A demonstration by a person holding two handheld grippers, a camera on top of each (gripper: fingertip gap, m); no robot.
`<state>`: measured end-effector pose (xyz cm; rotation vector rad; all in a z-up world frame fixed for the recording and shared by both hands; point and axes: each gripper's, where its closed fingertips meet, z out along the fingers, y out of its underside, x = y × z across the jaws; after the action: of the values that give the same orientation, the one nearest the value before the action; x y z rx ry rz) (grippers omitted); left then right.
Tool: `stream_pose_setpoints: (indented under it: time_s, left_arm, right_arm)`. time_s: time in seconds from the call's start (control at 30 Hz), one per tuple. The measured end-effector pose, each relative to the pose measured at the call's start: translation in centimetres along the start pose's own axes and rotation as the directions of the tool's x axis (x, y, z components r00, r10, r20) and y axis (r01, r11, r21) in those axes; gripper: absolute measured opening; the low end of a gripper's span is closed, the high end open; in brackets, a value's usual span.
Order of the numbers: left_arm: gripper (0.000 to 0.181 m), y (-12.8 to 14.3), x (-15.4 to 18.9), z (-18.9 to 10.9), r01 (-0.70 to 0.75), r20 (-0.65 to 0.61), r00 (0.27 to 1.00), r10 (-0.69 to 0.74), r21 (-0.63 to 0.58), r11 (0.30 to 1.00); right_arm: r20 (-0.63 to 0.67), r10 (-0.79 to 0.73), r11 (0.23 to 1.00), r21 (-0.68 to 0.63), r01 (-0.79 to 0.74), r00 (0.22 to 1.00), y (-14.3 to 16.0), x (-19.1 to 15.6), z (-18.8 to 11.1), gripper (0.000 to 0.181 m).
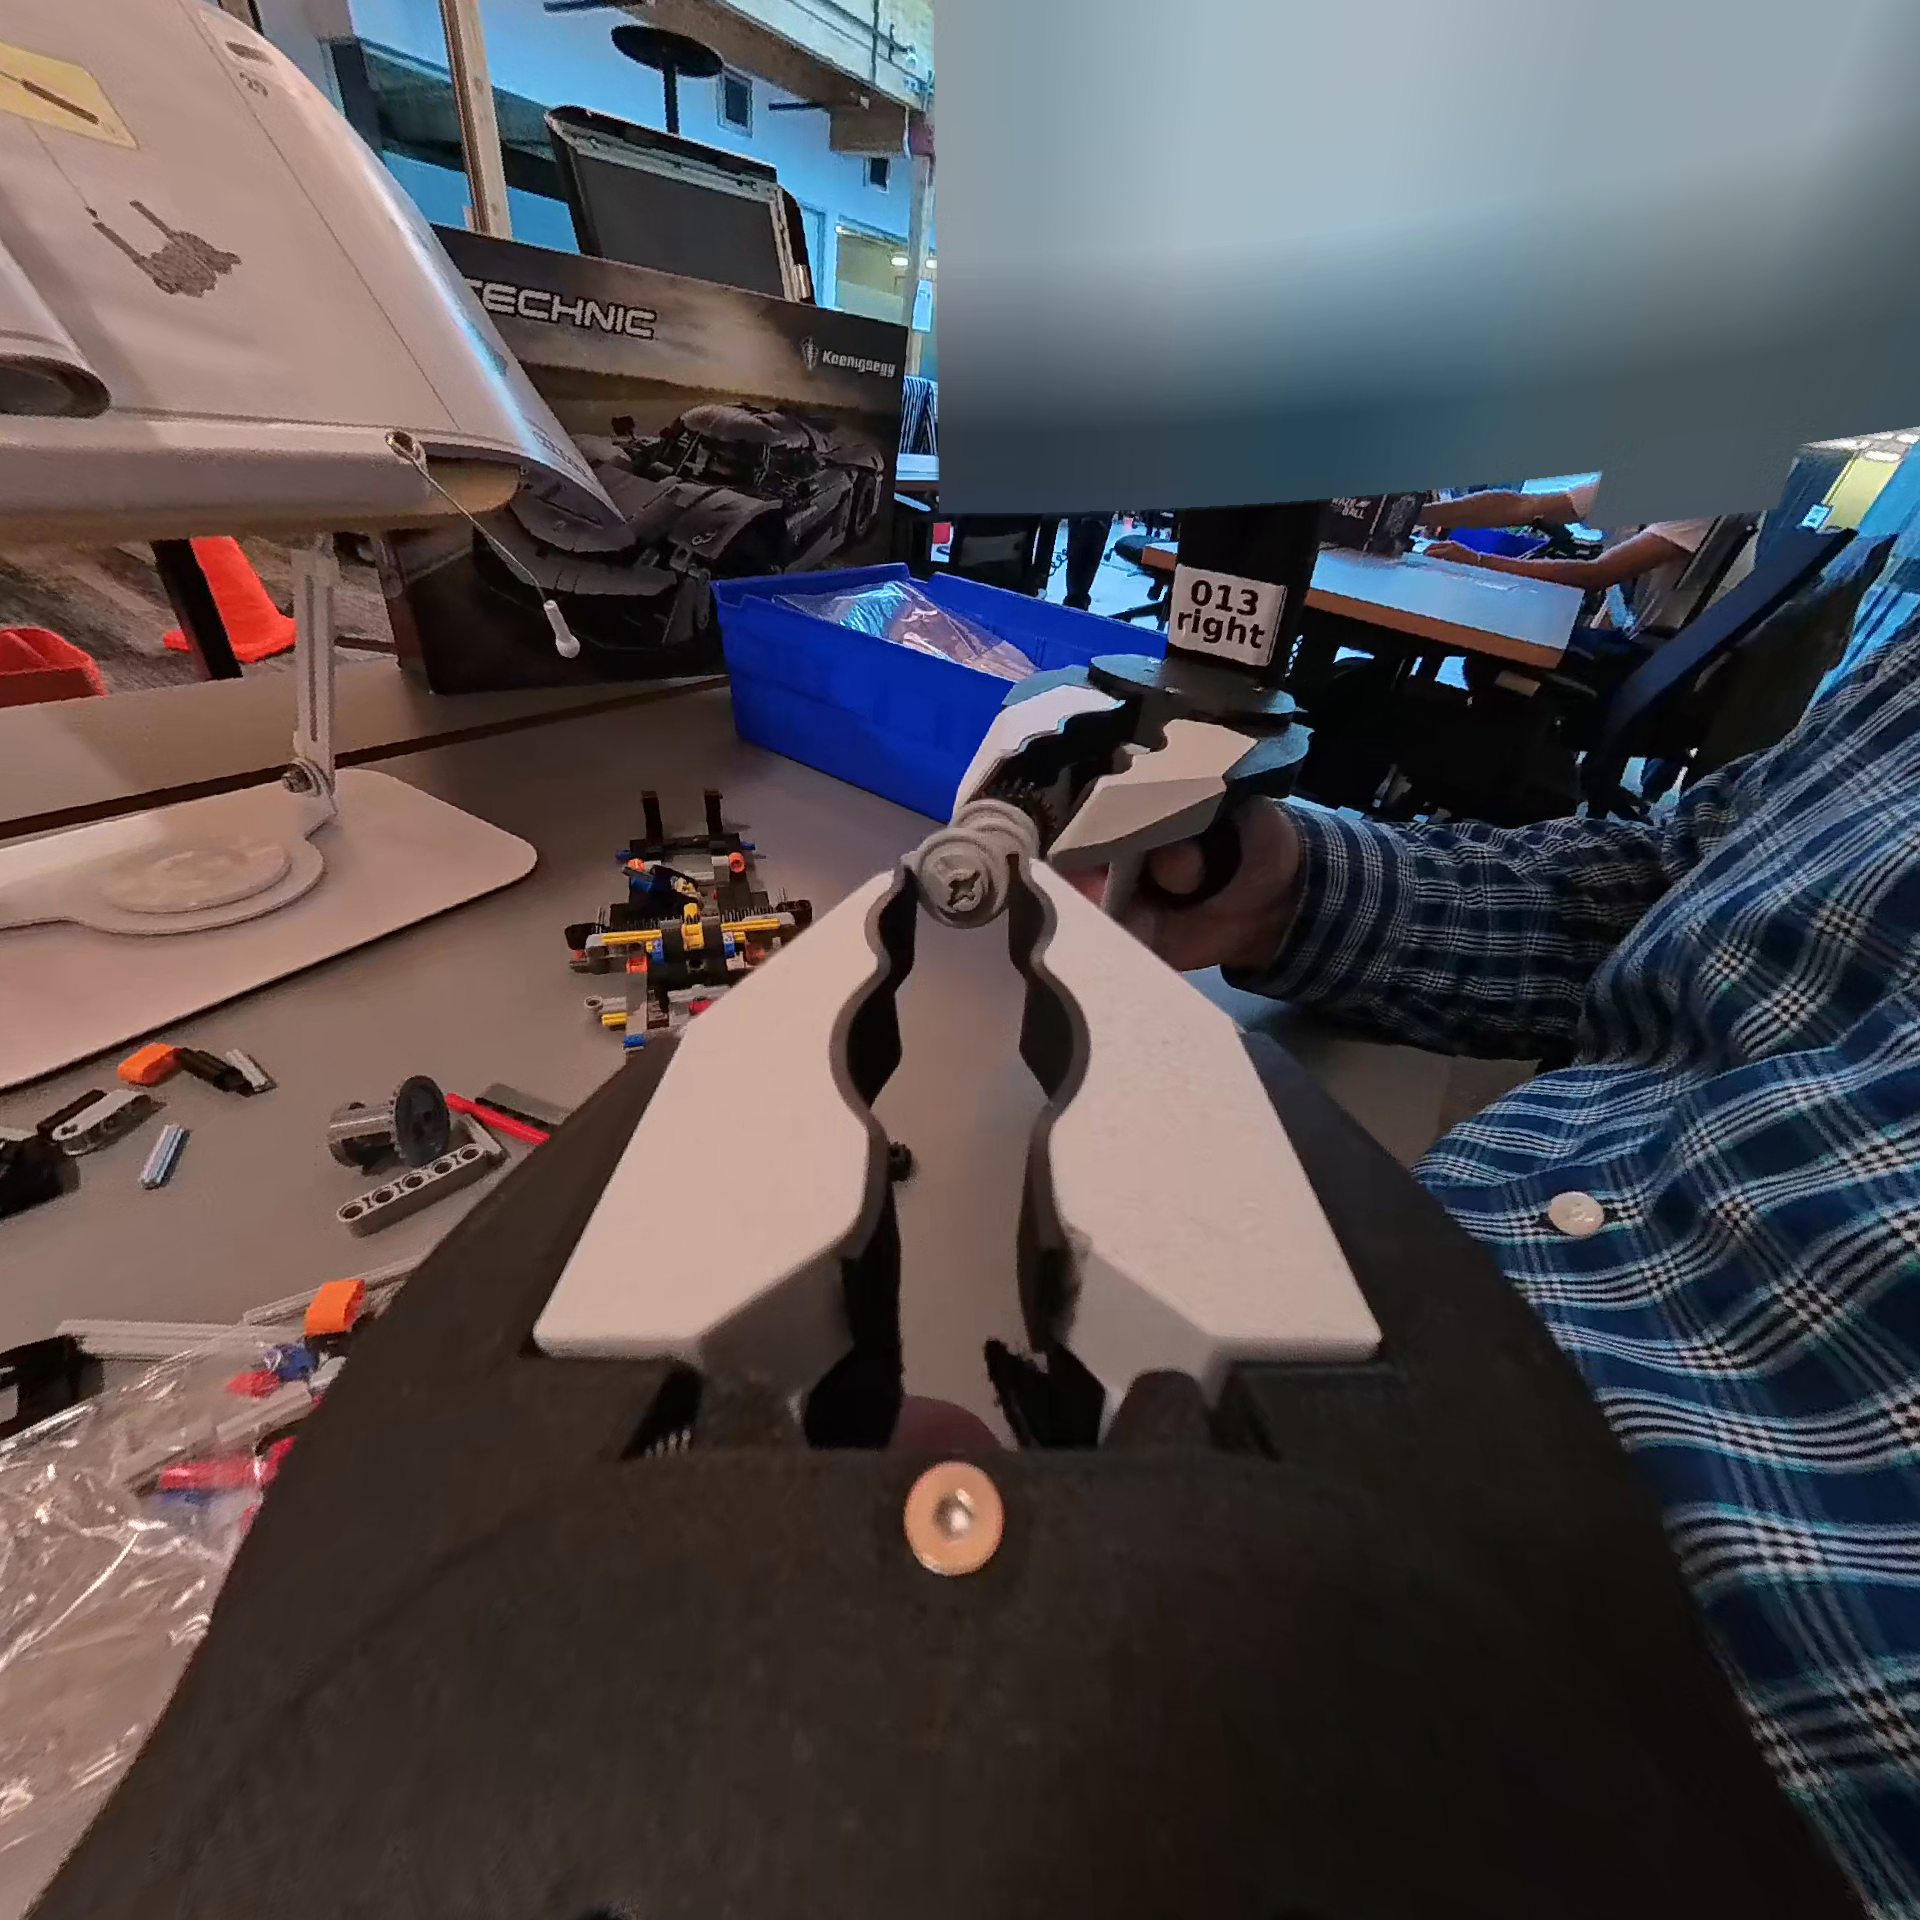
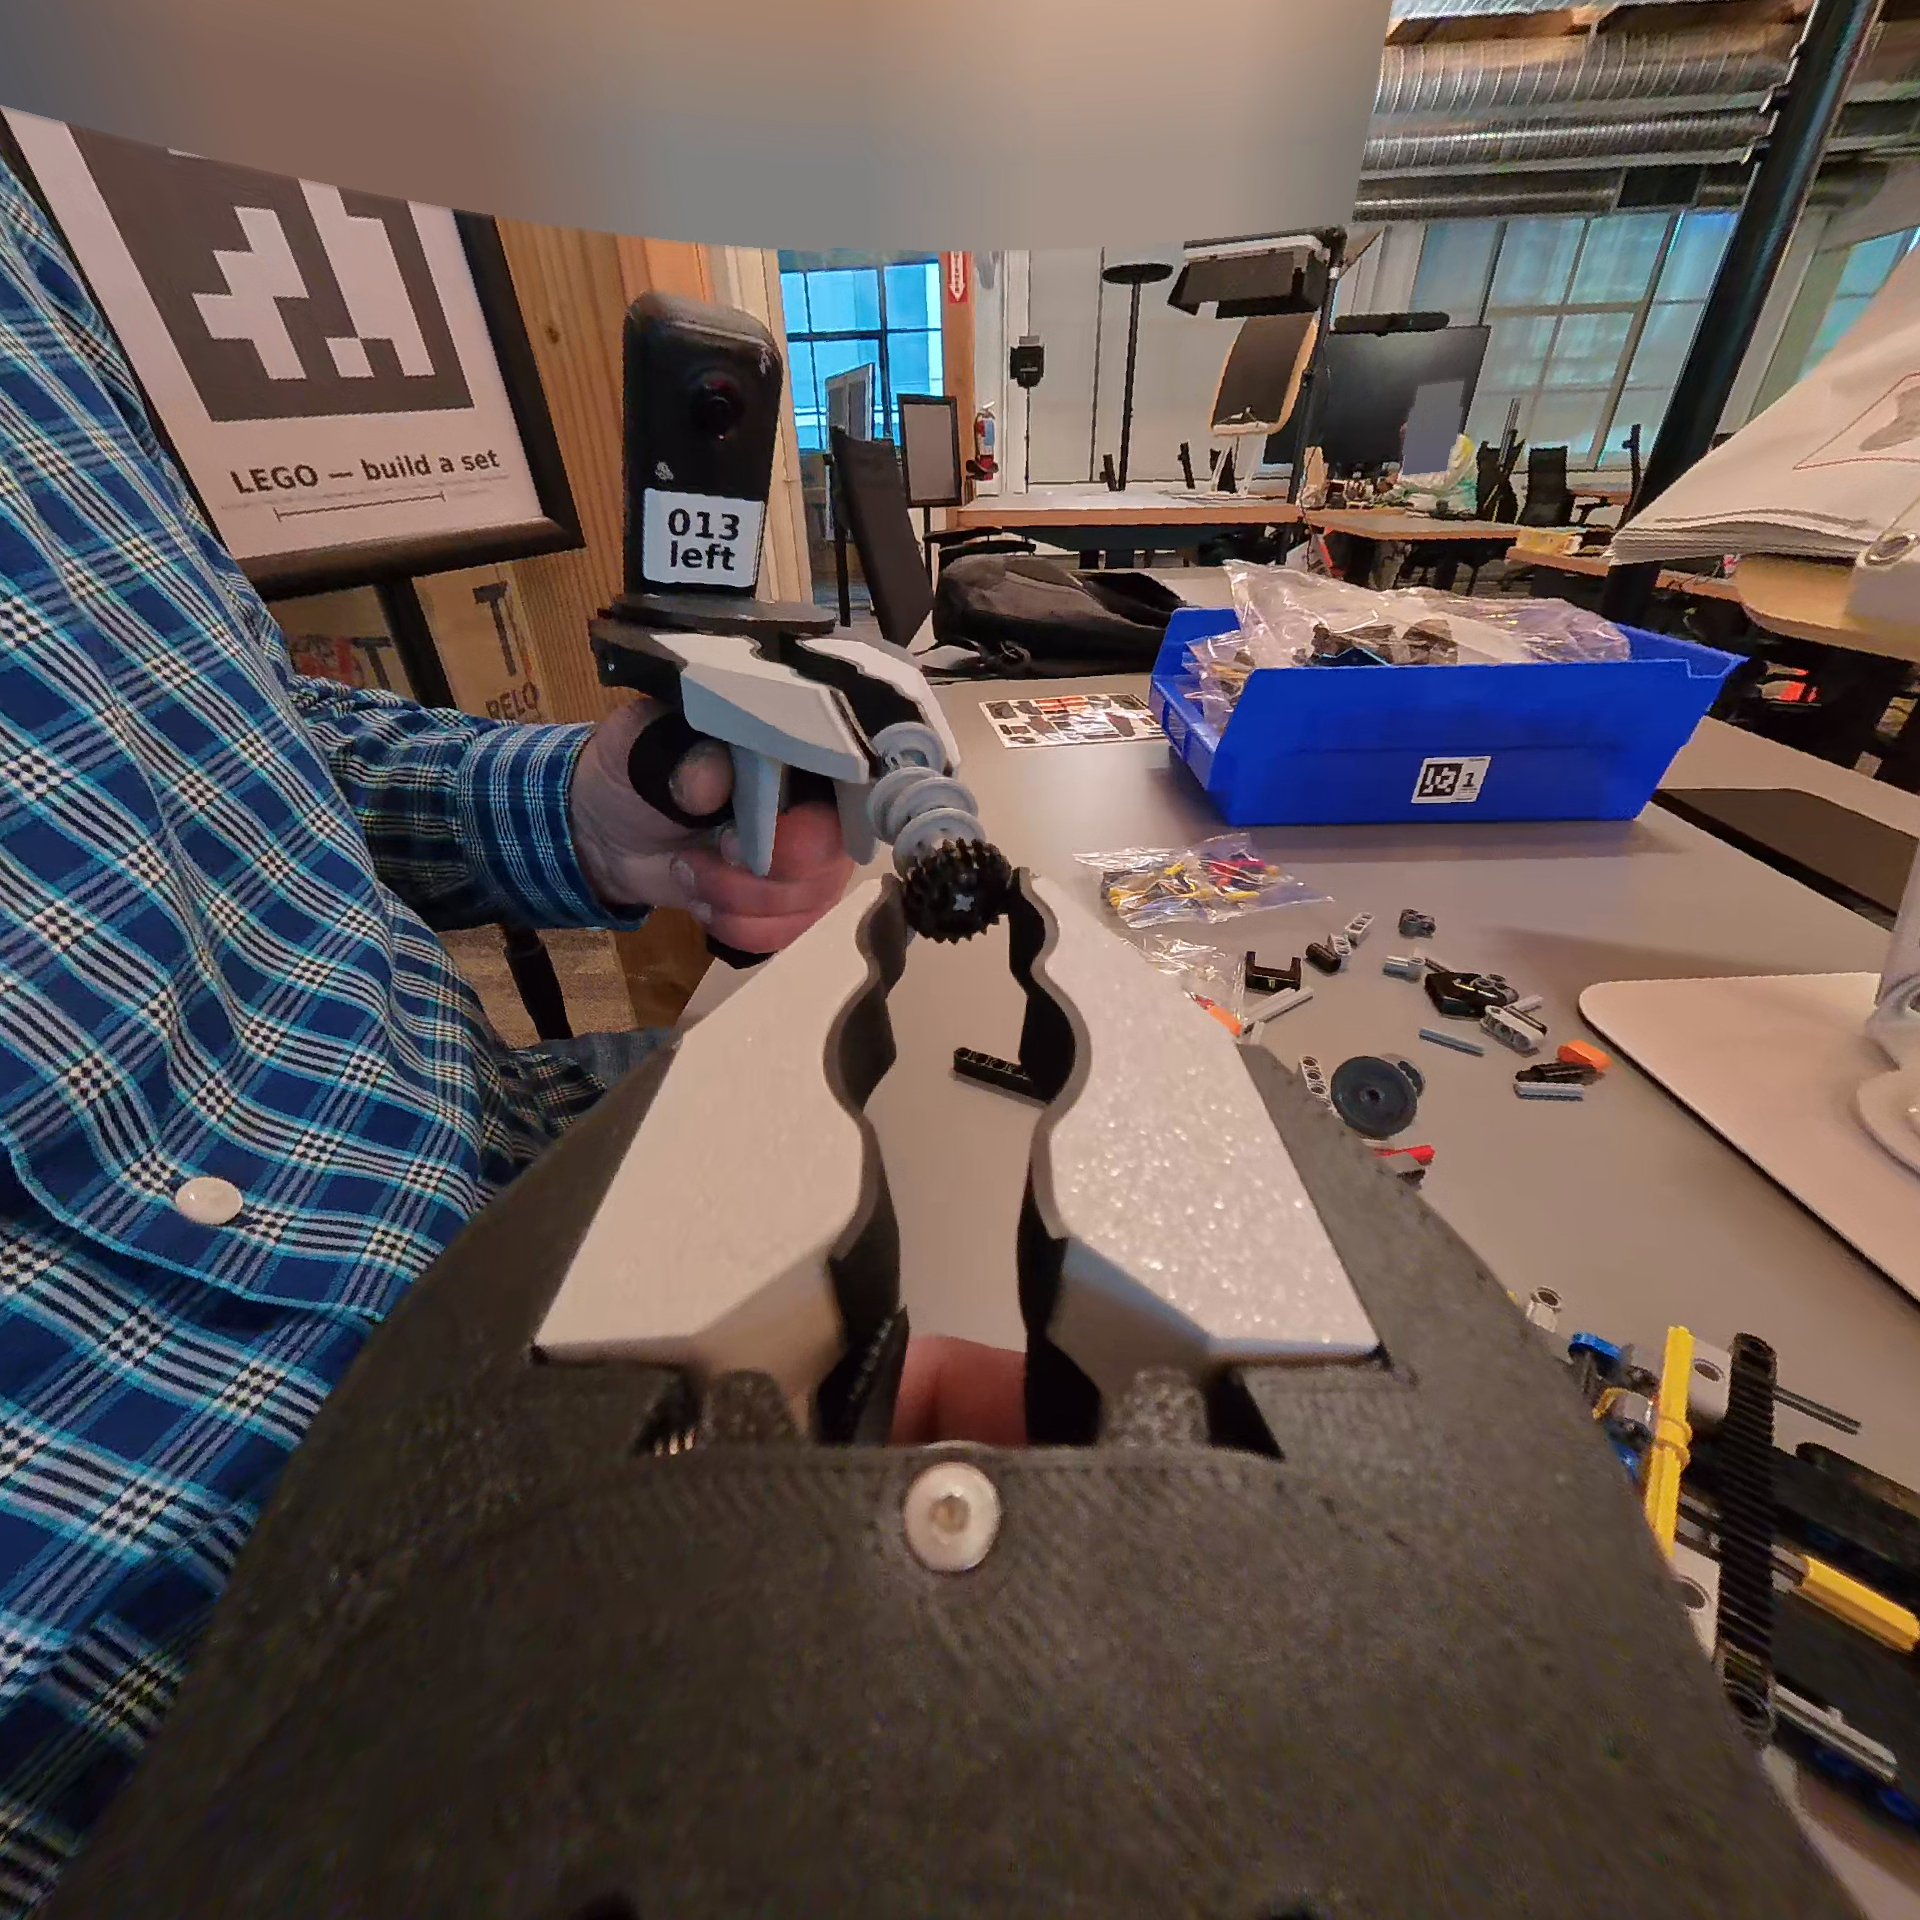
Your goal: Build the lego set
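Note:
My left gripper (image 1: pixel 961 883) is shut on the grey end of a small grey ribbed axle piece (image 1: pixel 971 862), held in the air above the table. My right gripper (image 2: pixel 951 902) is shut on a black gear (image 2: pixel 948 896) at the other end of the same piece (image 2: pixel 920 810). The two grippers meet tip to tip; the right gripper shows in the left wrist view (image 1: pixel 1023 816) and the left gripper in the right wrist view (image 2: pixel 914 769). The partly built chassis (image 1: pixel 686 935) lies on the grey table, also seen at the lower right of the right wrist view (image 2: pixel 1766 1538).
Loose parts (image 1: pixel 416 1143) (image 2: pixel 1455 997) and plastic bags (image 1: pixel 94 1538) (image 2: pixel 1195 883) lie around. A blue bin of bagged parts (image 1: pixel 862 696) (image 2: pixel 1434 727) stands behind. An instruction booklet (image 1: pixel 208 312) rests on a stand (image 1: pixel 312 862), beside the set's box (image 1: pixel 675 447). A plaid sleeve (image 1: pixel 1558 935) is close. Both grippers' tips are close together, under 4 cm apart.

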<state>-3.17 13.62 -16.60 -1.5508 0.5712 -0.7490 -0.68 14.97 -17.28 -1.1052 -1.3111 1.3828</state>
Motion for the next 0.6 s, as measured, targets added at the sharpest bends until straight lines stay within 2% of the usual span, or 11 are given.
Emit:
stream_pose_setpoints:
  time_s: [0.2, 0.37, 0.6]
  left_arm:
    - [0.015, 1.2, 0.1, 0.2, 0.016, 0.001, 1.0, -0.016, -0.034, 0.999]
    - [0.015, 1.2, 0.0, 0.1, -0.001, 0.009, 1.0, 0.002, -0.031, 1.0]
    - [0.016, 1.0, 0.6, -0.2, -0.001, -0.045, 0.999, 0.0, -0.032, 0.999]
  right_arm:
    - [0.005, -0.009, 1.0, 0.004, 0.009, 1.0, -0.3, -0.1, -0.1, 0.017]
    - [0.005, -0.002, 1.0, -0.01, 0.002, 1.0, 0.2, -0.2, 0.0, 0.017]
    - [0.057, 0.061, 0.998, 0.004, -0.062, 0.997, 0.7, -0.6, 0.0, 0.017]
